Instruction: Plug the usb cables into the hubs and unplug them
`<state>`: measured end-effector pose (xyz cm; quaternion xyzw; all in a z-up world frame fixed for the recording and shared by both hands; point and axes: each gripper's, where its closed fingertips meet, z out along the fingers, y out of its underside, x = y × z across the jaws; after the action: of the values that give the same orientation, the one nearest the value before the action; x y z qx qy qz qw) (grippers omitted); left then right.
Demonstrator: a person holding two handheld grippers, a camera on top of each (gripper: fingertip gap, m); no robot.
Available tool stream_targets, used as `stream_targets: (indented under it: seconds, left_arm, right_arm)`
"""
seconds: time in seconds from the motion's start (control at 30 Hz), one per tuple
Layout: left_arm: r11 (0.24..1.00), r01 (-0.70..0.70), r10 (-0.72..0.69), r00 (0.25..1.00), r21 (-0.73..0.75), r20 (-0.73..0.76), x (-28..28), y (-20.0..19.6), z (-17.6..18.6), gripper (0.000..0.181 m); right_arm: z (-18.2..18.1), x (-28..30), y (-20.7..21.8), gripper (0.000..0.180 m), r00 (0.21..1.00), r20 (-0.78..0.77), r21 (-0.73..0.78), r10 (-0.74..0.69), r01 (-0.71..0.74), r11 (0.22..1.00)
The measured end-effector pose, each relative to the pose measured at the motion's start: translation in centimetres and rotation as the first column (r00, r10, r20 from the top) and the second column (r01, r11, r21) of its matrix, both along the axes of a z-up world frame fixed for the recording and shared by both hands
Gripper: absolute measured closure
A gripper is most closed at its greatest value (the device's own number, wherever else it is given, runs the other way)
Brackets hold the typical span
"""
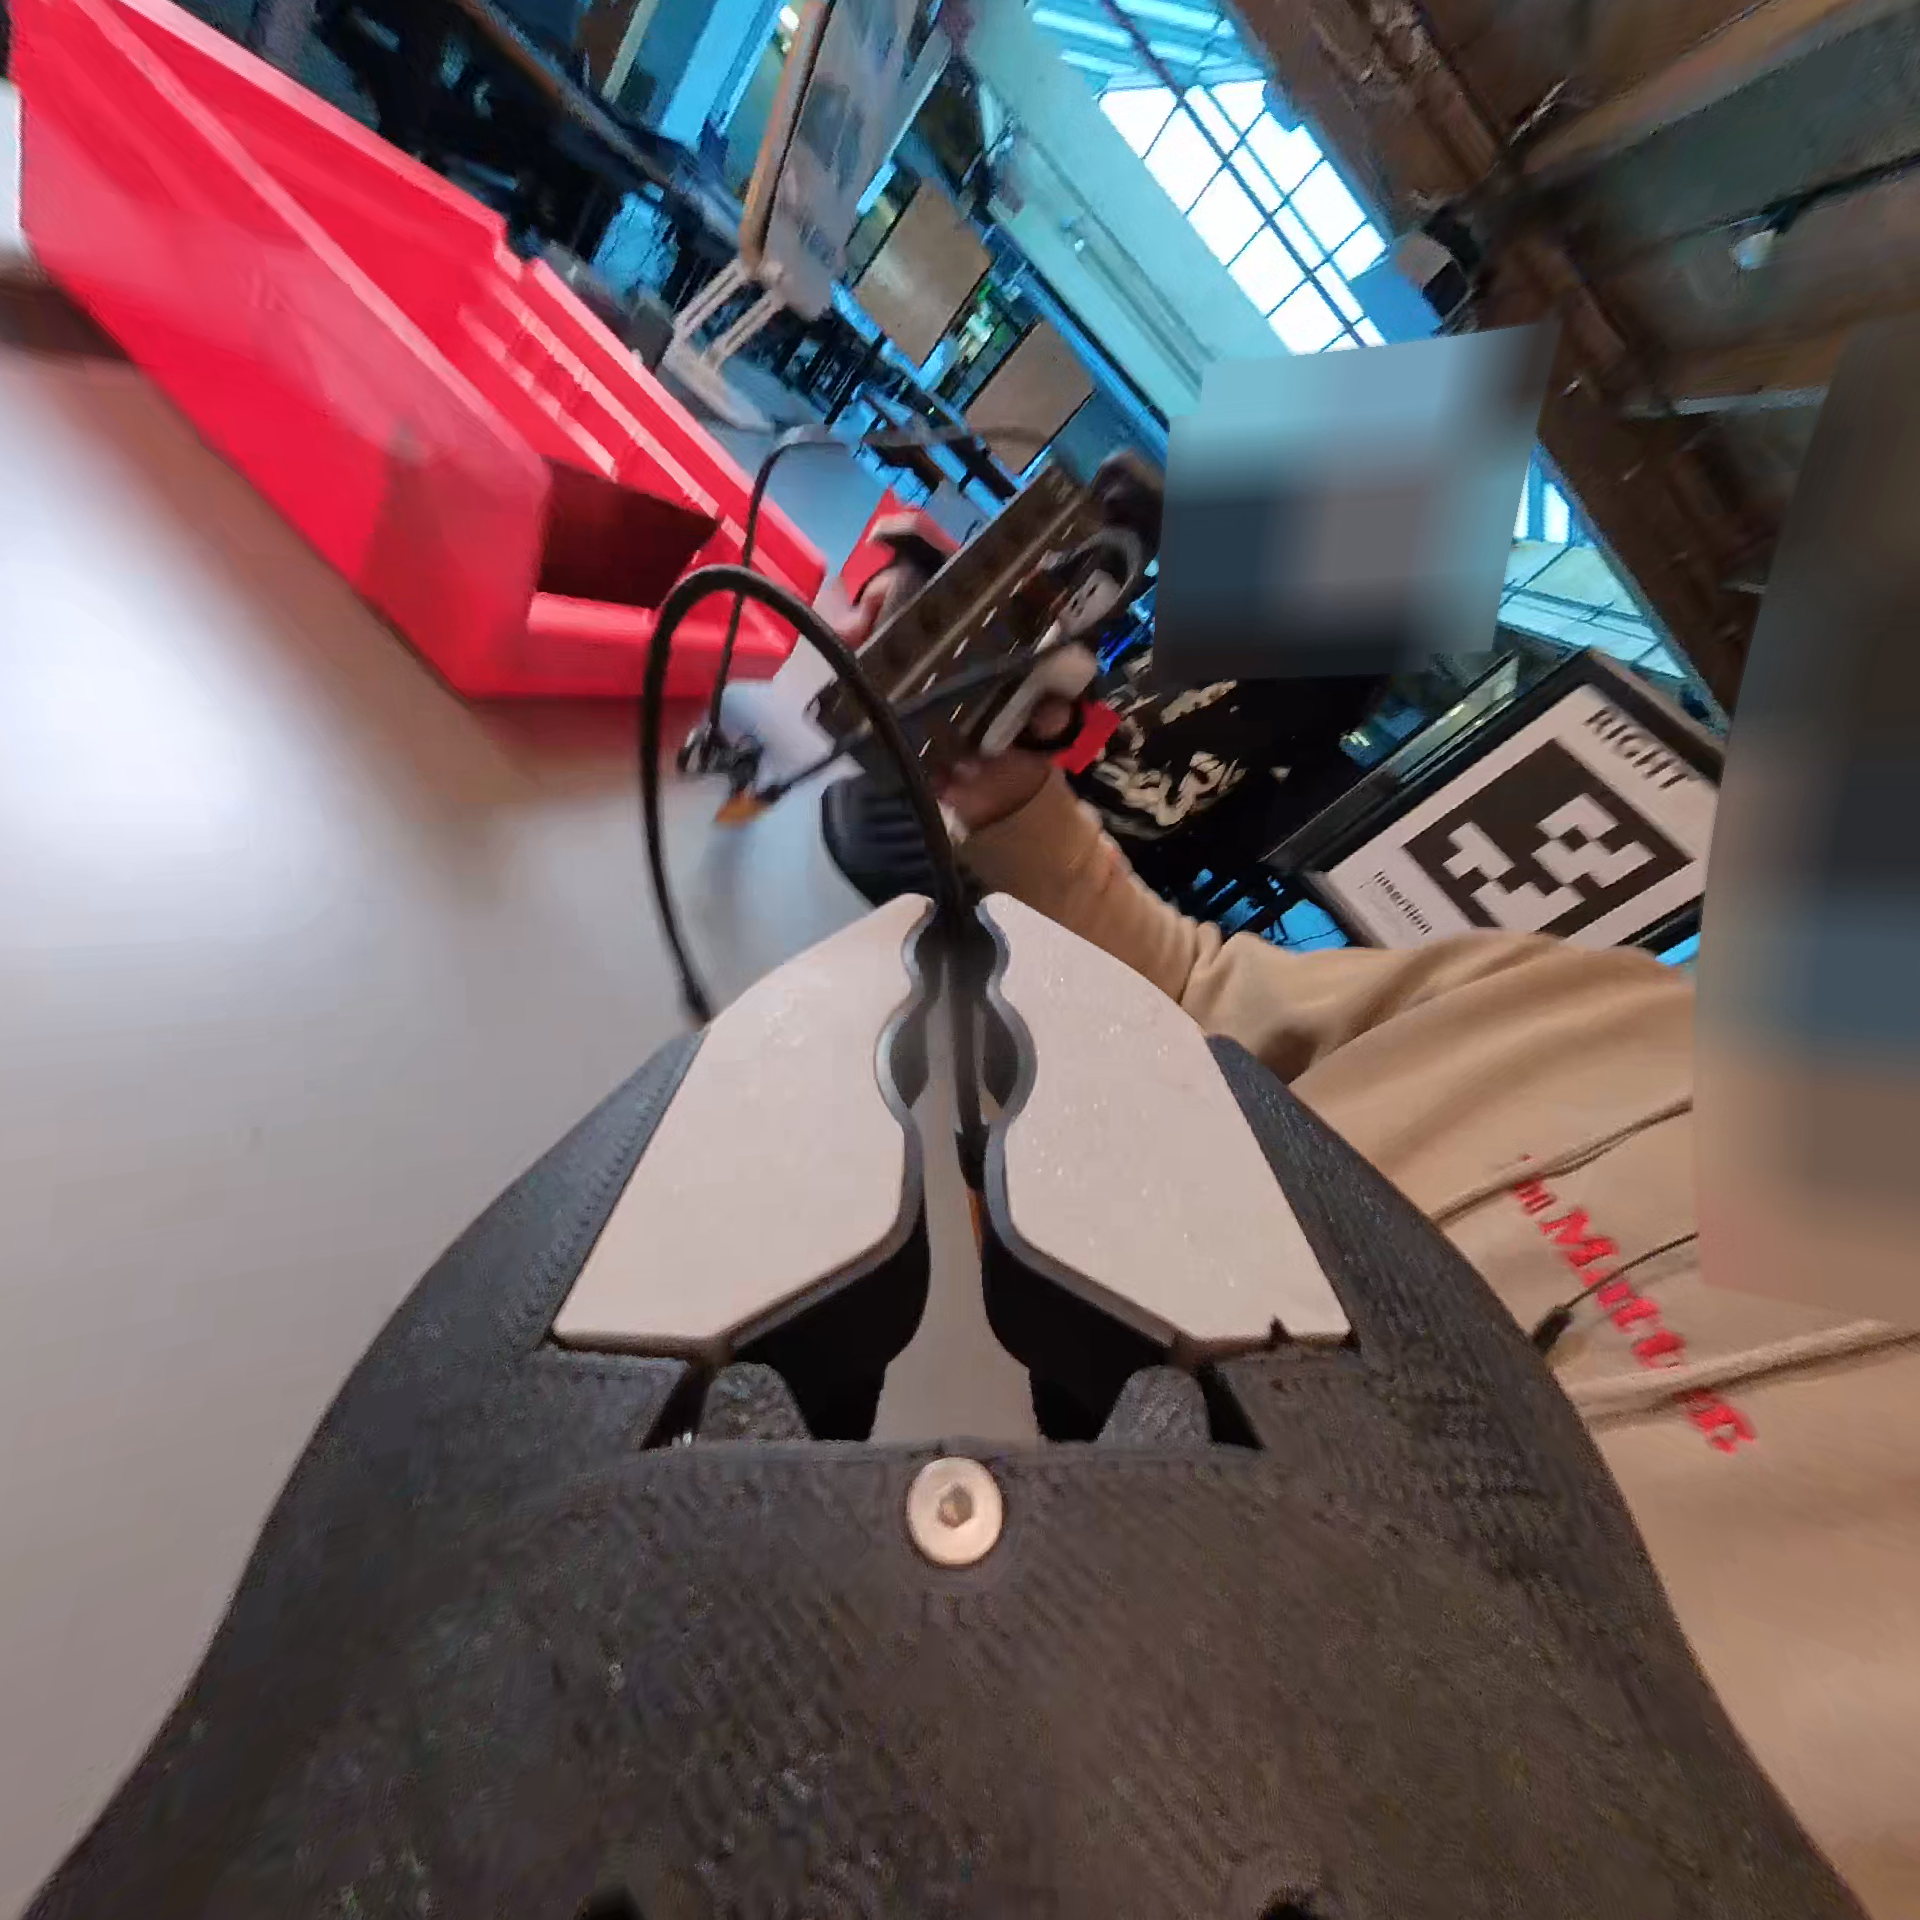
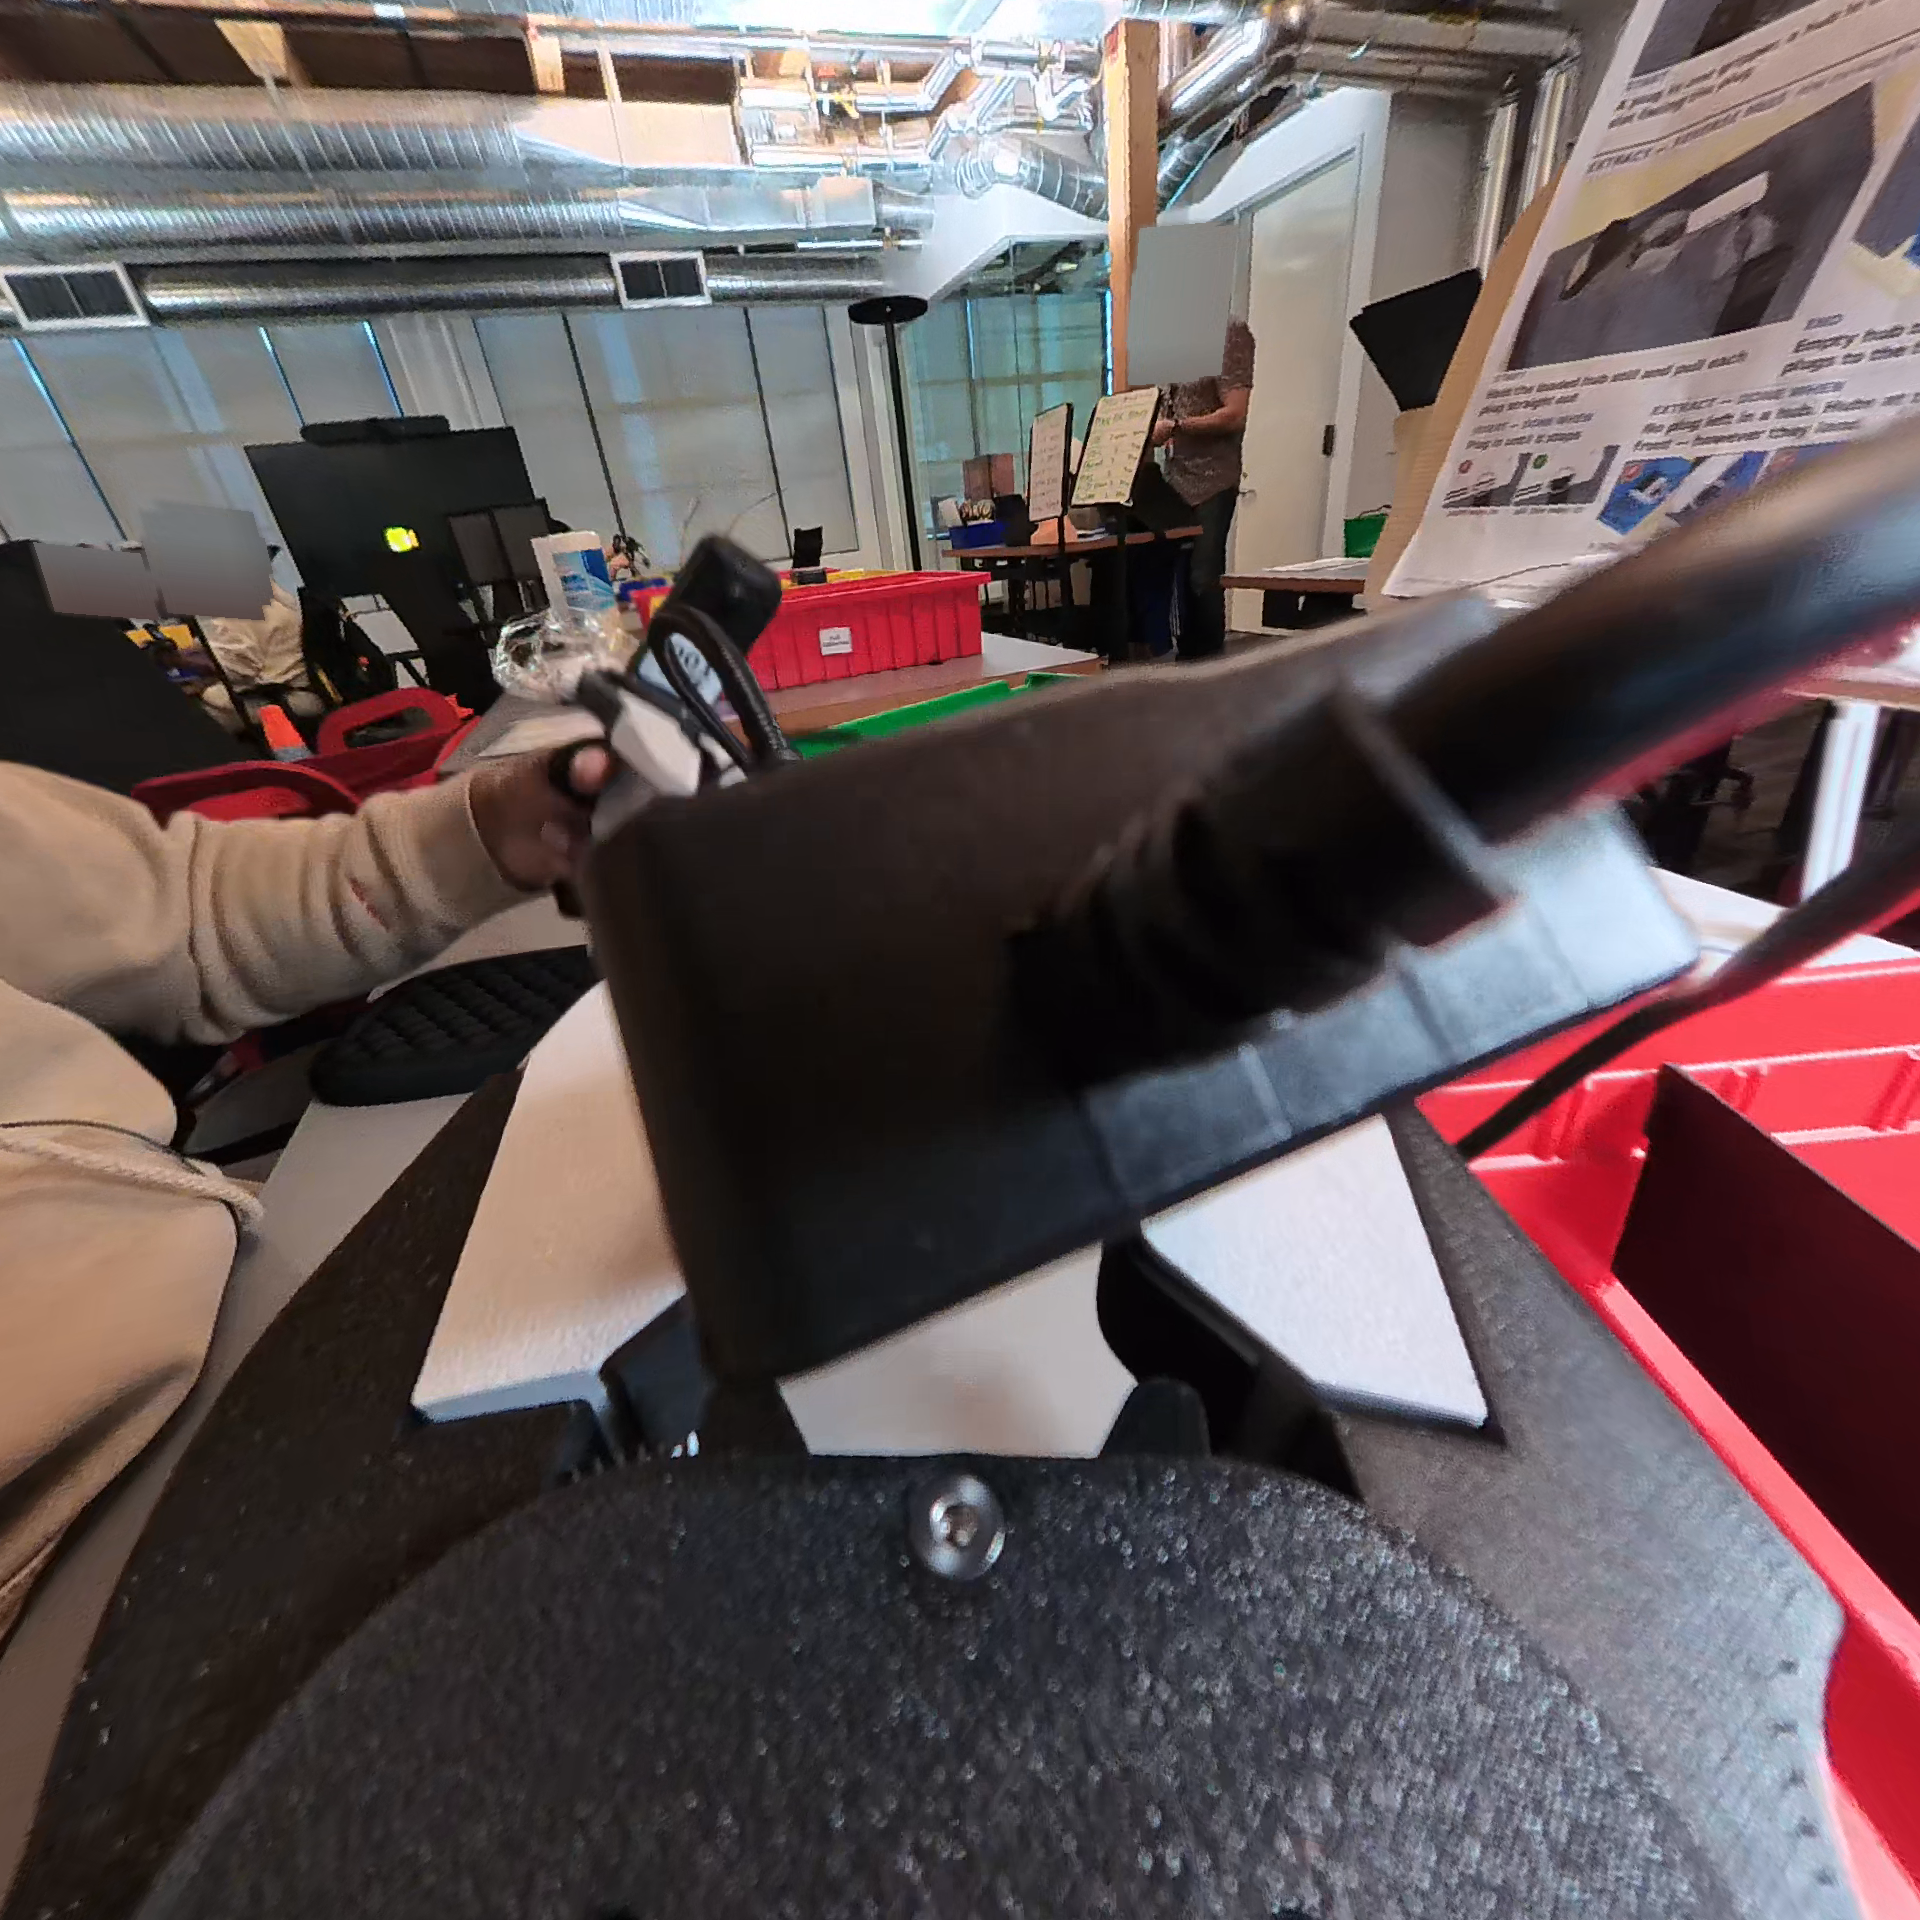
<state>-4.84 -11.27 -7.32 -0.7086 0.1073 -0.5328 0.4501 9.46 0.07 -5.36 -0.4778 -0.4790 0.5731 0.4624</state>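
Note:
In the left wrist view my left gripper point(image 1: 956, 925) is shut on a thin black USB cable point(image 1: 665, 748), which loops up and back down to the white table point(image 1: 208, 935). The plug end is hidden between the pads. My right gripper point(image 2: 935, 1091) is shut on a black hub point(image 2: 883, 1039), held tilted close to the camera. A thick black plug and cable point(image 2: 1662, 644) enter the hub's upper right end. Each gripper shows farther off in the other's view: the right one point(image 1: 748, 758) and the left one point(image 2: 665, 727), each held by a hand.
A red bin point(image 1: 312, 312) lies on the table beyond the cable; it also shows at the right of the right wrist view point(image 2: 1766, 1195), with a thin black cable point(image 2: 1621, 1039) running over it. A beige sleeve point(image 1: 1351, 1039) and an instruction sheet point(image 2: 1714, 312) are close by.

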Motion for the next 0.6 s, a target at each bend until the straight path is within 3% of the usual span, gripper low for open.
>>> stream_targets:
  seconds: [0.1, 0.2, 0.37, 0.47, 0.57, 0.6]
  left_arm:
    - [0.997, 0.011, -0.02, 0.993, -0.079, -0.118, 0.1, -0.7, -5.0, 0.174]
    - [0.994, 0.03, -0.066, 0.935, -0.108, -0.348, -0.8, -2.0, -8.1, 0.161]
    - [0.999, 0.035, -0.011, 0.684, 0.018, -0.729, -3.1, -2.2, -9.1, 0.156]
    - [0.992, 0.073, 0.033, 0.621, 0.1, -0.783, -2.9, -1.2, -7.5, 0.157]
    - [0.98, 0.167, -0.018, 0.62, 0.11, -0.784, -1.0, -0.2, -7.1, 0.156]
    - [0.972, 0.211, -0.045, 0.599, 0.103, -0.799, -0.3, 0.2, -7.6, 0.156]
  right_arm:
    - [-0.1, 0.1, 0.4, 0.066, 1.0, -0.002, -0.013, -0.007, 0.007, 1.0]
    - [-0.3, 0.0, 0.4, 0.06, 1.0, 0.003, -0.013, -0.01, 0.01, 1.0]
    - [-0.7, -0.2, 0.5, 0.061, 1.0, 0.014, -0.02, -0.007, 0.007, 1.0]
    - [-0.7, -0.2, 0.4, 0.061, 1.0, 0.009, -0.022, -0.003, 0.003, 1.0]
    - [-0.6, -0.2, 0.2, 0.084, 1.0, 0.006, -0.02, 0.006, -0.006, 1.0]
    - [-0.6, -0.2, 0.2, 0.084, 1.0, 0.007, -0.019, 0.006, -0.006, 1.0]
